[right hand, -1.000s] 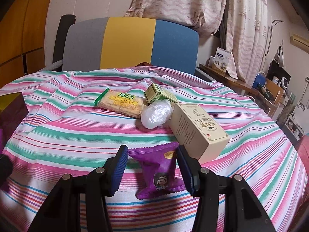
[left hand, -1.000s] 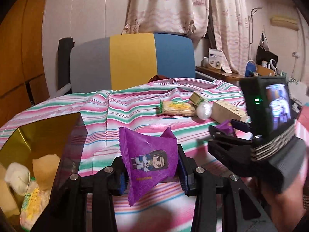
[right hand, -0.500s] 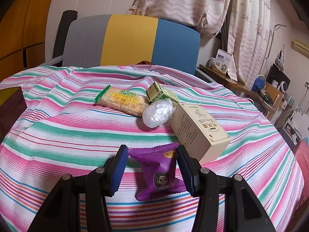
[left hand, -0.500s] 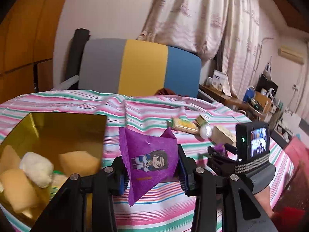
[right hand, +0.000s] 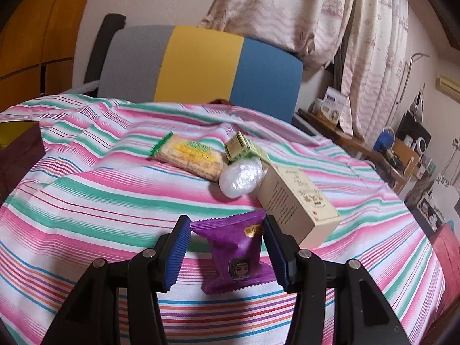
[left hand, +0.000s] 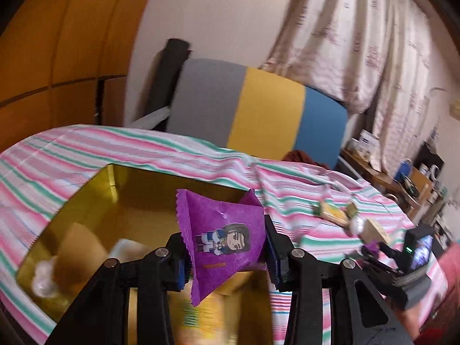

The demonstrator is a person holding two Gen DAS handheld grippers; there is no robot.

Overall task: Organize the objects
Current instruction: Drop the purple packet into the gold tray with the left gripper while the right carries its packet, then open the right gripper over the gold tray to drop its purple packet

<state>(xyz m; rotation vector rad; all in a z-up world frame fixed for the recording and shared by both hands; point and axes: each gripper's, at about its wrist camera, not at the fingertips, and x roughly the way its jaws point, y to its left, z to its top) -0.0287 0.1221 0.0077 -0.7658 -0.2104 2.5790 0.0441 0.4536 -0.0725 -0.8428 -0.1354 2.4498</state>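
Observation:
My left gripper [left hand: 224,247] is shut on a purple snack packet [left hand: 227,230] with a cartoon figure. It holds the packet upright over the open gold-lined box [left hand: 138,181]. The box holds several pale snacks, blurred here. My right gripper [right hand: 227,230] rests low on the striped cloth, shut on a second purple packet [right hand: 235,247], both blue pads against its upper edge. In the left wrist view the right gripper [left hand: 371,251] shows far right with purple between its jaws.
Beyond the right gripper lie a cracker pack [right hand: 191,156], a small green box [right hand: 244,148], a white wrapped ball [right hand: 241,176] and a beige carton [right hand: 299,204]. The gold box's dark side [right hand: 17,149] sits at the left edge. A grey, yellow and blue chair [right hand: 201,66] stands behind the table.
My left gripper has carried its purple packet leftward and a little up, from beside the gold box to over its opening, rolling as it went. The right gripper has stayed put.

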